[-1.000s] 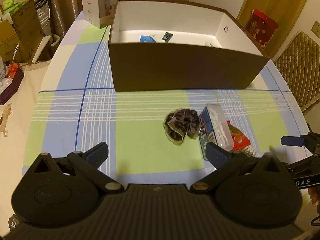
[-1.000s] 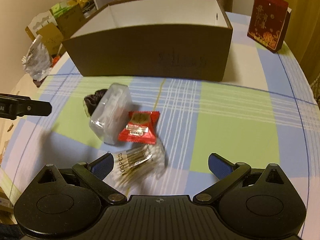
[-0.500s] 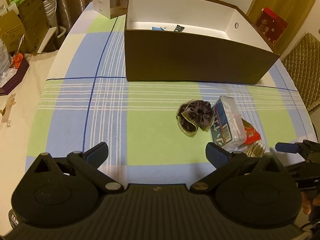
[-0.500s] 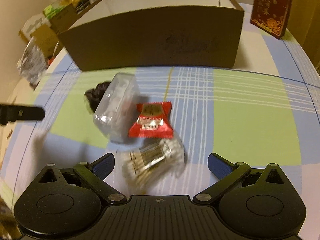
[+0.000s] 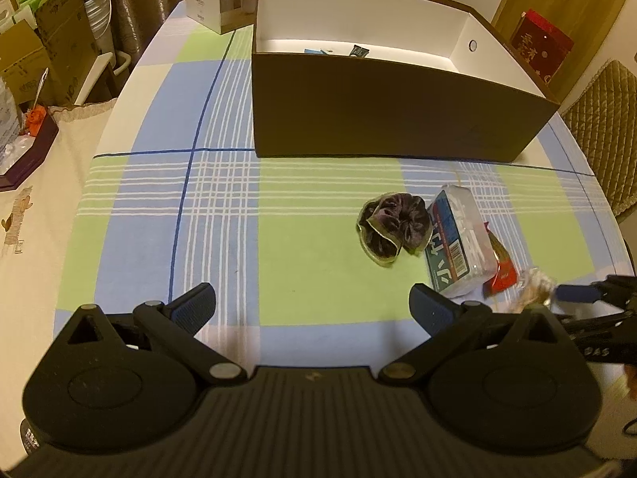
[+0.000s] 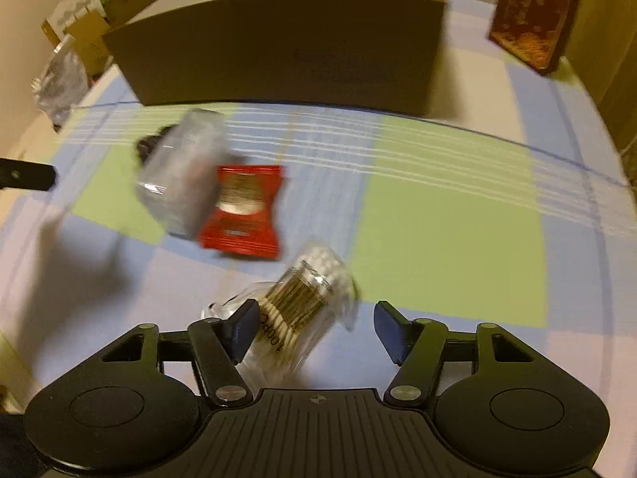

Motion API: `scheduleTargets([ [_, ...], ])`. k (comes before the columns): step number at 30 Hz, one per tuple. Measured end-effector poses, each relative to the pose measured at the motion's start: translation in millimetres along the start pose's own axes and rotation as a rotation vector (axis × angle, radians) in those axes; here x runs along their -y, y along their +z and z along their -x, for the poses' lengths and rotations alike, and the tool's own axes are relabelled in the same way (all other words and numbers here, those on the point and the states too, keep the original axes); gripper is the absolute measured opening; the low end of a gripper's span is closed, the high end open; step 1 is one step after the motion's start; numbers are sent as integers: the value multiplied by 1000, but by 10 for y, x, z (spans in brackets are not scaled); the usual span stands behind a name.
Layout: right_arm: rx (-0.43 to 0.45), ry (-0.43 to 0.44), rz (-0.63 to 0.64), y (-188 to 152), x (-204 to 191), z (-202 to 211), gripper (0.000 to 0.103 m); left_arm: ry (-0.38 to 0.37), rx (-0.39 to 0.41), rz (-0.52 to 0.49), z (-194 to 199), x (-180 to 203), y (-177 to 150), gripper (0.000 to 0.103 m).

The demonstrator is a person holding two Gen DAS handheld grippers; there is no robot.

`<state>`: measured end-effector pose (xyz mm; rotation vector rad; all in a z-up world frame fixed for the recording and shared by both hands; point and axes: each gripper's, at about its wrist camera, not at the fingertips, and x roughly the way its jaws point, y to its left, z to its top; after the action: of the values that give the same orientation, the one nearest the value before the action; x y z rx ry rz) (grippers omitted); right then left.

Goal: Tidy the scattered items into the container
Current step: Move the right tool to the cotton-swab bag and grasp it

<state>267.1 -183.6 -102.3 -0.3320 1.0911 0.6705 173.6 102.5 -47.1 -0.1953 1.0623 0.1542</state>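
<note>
1. Checked cloth in blue, green and white: tablecloth (image 5: 223,215), spread over the table and bearing everything listed below.
2. Brown cardboard, white inside: open box (image 5: 398,115), at the far side of the cloth; a few small items on its floor, too small to name.
3. Red and gold: gift box (image 6: 529,16), upright on the cloth to the right of the brown box, apart from it.
4. Dark velvet: scrunchie (image 5: 392,229), on a green square, touching the left edge of the clear case.
5. Clear plastic: case (image 5: 460,247) with a blue label, between scrunchie and red packet, its edge overlapping the packet.
6. Red foil: packet (image 6: 243,211), flat, just beyond the swab bag; nothing else between bag and brown box.
7. Clear film: bag of cotton swabs (image 6: 302,310), tilted, blurred, nearest the right gripper.
8. Right gripper (image 6: 314,330): closing, about half wide; swab bag between the jaws, against the left finger (image 6: 243,328), with a clear gap to the right finger; not yet clamped.
9. Left gripper (image 5: 312,304): wide apart, nothing between the jaws, above bare cloth, near side of the scrunchie.
</note>
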Motion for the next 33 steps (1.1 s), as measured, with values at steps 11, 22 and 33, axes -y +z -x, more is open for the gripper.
scheduleTargets([
  [11,99,3,-223,-28,197,150,97,-12,-14,-26,-91,99,25,102],
  [22,62,30,-23,-131,200,-20,51,8,1,-65,-76,141,23,102],
  [33,82,45,-35,-52,246,43,91,-75,81,-241,-235,293,69,101],
])
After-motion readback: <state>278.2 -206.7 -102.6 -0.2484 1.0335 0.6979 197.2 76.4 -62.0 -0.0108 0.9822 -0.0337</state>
